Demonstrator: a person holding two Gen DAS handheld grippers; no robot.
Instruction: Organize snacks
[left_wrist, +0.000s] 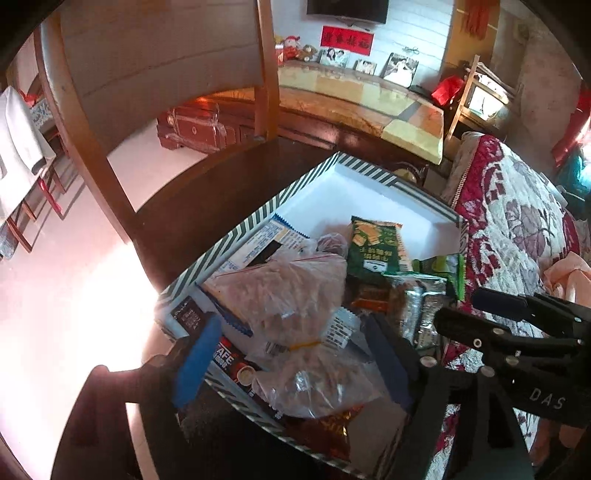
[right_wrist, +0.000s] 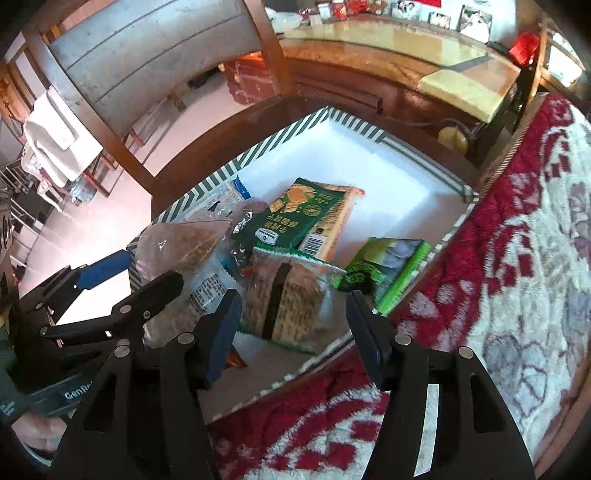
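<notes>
Dark wood carries our work: a round tabletop (left_wrist: 207, 199) with a striped box (left_wrist: 236, 229) on it, a chair (left_wrist: 155, 55) behind and a red-and-white quilt (right_wrist: 517, 258) along the right edge. We see the box has green-and-white diagonal stripes outside and a plain white inside; its far half is bare white, and the snacks crowd the near half.

Among them we pick out a dark green cracker pack (right_wrist: 303, 218) with pictured crackers and an orange side bearing a barcode, lying flat near the middle. Beside it, toward the quilt, sits a bright green packet (right_wrist: 388, 269) against the box wall. Nearer us stands a clear wrapper of brown cakes (right_wrist: 288, 299) with a green zigzag edge. To the left lies a crumpled clear bag (left_wrist: 288, 291) of pale brown pieces with a red zip line, on top of other packets, and a blue-and-white pack (left_wrist: 266, 240) rests against the left wall. A red coffee sachet (left_wrist: 236, 365) peeks out at the near-left corner.

Our left gripper (left_wrist: 291, 365) hangs over the near-left corner, jaws wide, its blue pads either side of the clear bag without closing on it. Our right gripper (right_wrist: 291, 332) hovers at the near edge, jaws wide too, framing the brown cakes and holding nothing.
</notes>
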